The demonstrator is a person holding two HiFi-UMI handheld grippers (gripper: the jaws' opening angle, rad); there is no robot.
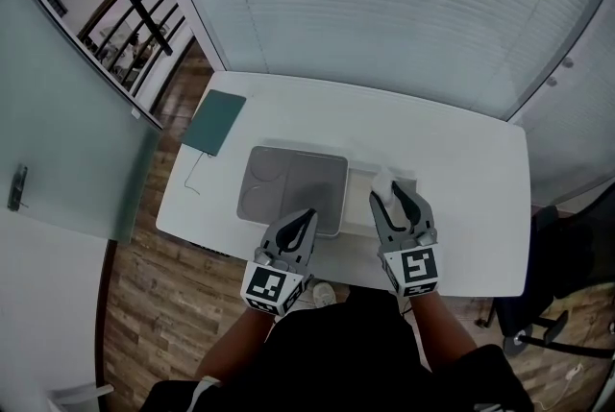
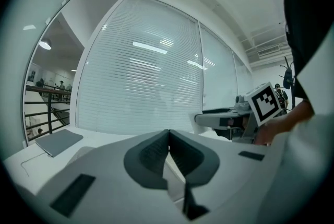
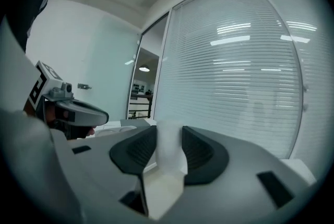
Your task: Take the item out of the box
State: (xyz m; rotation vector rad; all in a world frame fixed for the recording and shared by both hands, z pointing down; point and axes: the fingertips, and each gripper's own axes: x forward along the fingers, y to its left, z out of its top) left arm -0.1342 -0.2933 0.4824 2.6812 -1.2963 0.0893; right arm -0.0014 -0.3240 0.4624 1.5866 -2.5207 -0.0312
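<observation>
With the right tool clamped on the white item and the left tool closed empty, removal looks done; next comes setting it on the tabletop.

The white item pinched in my right gripper sits so close to the lens in the right gripper view that it blurs, and its lower end is lost down between the jaws; what it is I cannot tell. From the head view that gripper covers much of the shallow white box, and my left gripper hides the near edge of the flat grey square panel.
</observation>
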